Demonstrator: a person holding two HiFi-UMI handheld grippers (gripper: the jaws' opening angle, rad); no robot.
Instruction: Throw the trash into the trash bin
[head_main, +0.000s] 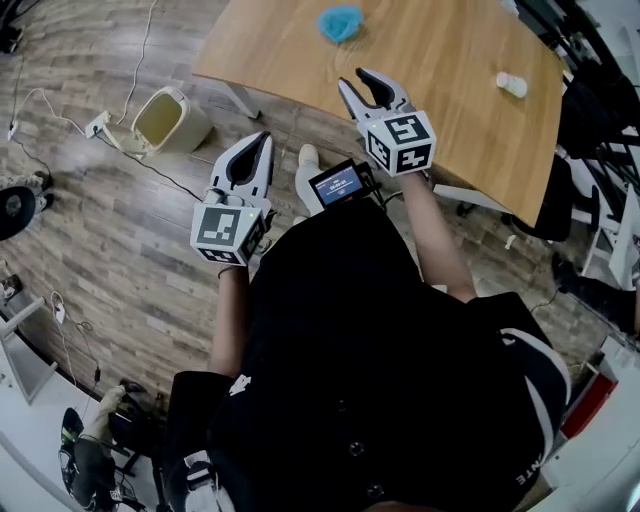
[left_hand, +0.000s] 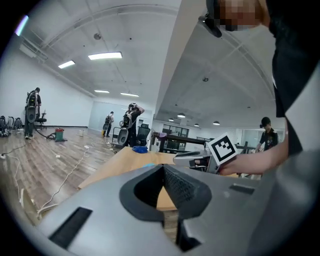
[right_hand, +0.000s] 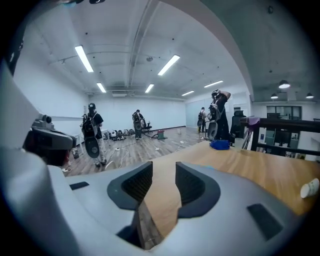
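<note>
currently nothing is held: my right gripper (head_main: 357, 80) has its jaws apart over the near tabletop (head_main: 450, 130) edge, likely readied for the blue trash (head_main: 341, 22) at the far side, while my left gripper (head_main: 263, 140) has its jaws closed and empty. the trash bin (head_main: 168, 118) stands on the floor to the left; the white thing (head_main: 511, 84) at right is too small to identify.

Little to read from where I stand. Small screen (head_main: 337, 184) behind the right gripper (head_main: 353, 78): blue display with pale lines of writing, too small to make out. Marker cube on the right gripper (head_main: 402, 142) and marker cube on the left gripper (head_main: 228, 228): black-and-white square patterns only, not letters or digits. Person's dark garment (head_main: 380, 400), lower right: white capitals (head_main: 527, 472) running sideways, "TE" legible, anything before them lost in the fold. Far walls and distant gear in both gripper views: too blurred to tell any print
</note>
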